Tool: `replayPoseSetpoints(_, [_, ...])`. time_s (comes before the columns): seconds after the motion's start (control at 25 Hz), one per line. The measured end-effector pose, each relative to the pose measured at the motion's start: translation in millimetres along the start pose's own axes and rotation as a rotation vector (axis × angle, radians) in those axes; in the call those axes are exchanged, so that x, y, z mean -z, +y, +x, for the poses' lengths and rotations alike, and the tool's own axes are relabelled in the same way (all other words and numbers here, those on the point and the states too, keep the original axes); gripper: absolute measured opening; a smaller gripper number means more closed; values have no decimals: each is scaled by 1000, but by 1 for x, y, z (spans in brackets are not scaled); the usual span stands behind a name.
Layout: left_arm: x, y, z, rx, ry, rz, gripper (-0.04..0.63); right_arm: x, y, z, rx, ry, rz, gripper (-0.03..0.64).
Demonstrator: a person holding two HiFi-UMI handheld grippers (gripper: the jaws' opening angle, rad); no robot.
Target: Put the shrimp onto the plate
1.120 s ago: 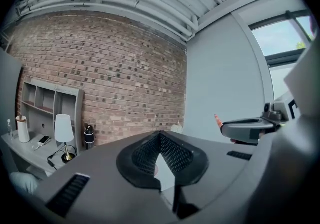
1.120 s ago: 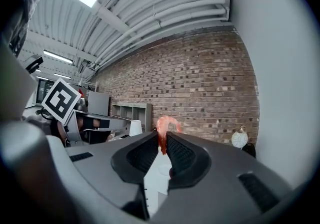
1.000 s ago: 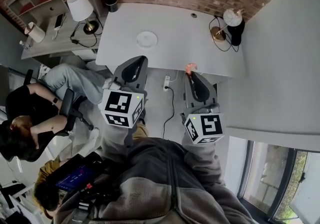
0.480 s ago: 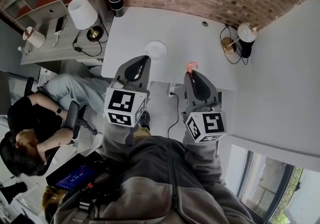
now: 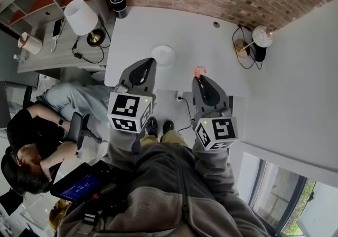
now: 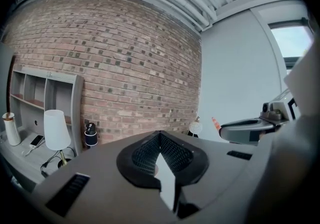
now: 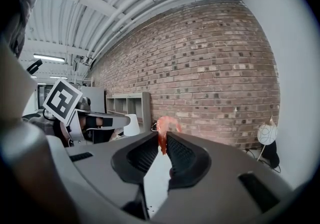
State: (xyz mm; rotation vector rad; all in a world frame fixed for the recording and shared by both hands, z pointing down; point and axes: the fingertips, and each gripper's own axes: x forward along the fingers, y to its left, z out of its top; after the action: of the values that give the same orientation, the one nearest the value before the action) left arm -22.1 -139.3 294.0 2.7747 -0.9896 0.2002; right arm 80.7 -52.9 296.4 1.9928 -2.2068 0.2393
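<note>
A small pink shrimp (image 5: 199, 70) sticks out of the tips of my right gripper (image 5: 201, 75), which is shut on it; in the right gripper view the shrimp (image 7: 166, 126) curls up above the closed jaws (image 7: 163, 144). A white plate (image 5: 163, 54) lies on the white table (image 5: 195, 40), near its front edge and left of the shrimp. My left gripper (image 5: 149, 63) hangs shut and empty just in front of the plate; its tips (image 6: 160, 133) meet in the left gripper view. Both grippers are held high above the table's front edge.
A globe lamp (image 5: 254, 38) with cables stands at the table's right end, a black speaker (image 5: 119, 1) at the back left corner. A side desk holds a white lamp (image 5: 80, 17). A seated person (image 5: 37, 130) is at the left. A brick wall runs behind.
The view has shifted slightly, with the table sliding a little. Both grippers keep their pose, and the shrimp stays in the right one, near the table's front edge.
</note>
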Motion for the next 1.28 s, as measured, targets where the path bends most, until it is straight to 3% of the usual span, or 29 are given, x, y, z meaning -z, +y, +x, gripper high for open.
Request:
replayPoseSetpoints(0.44, [32, 34, 23, -109, 90, -63, 5, 21, -14, 55, -91, 62, 74, 49])
replayPoseSetpoints(0.76, [91, 52, 49, -173, 221, -107, 5, 68, -28, 94, -131, 156, 101, 49])
replayPoseSetpoints(1.28, [165, 70, 66, -207, 363, -161, 5, 136, -18, 147, -222, 293, 104, 49])
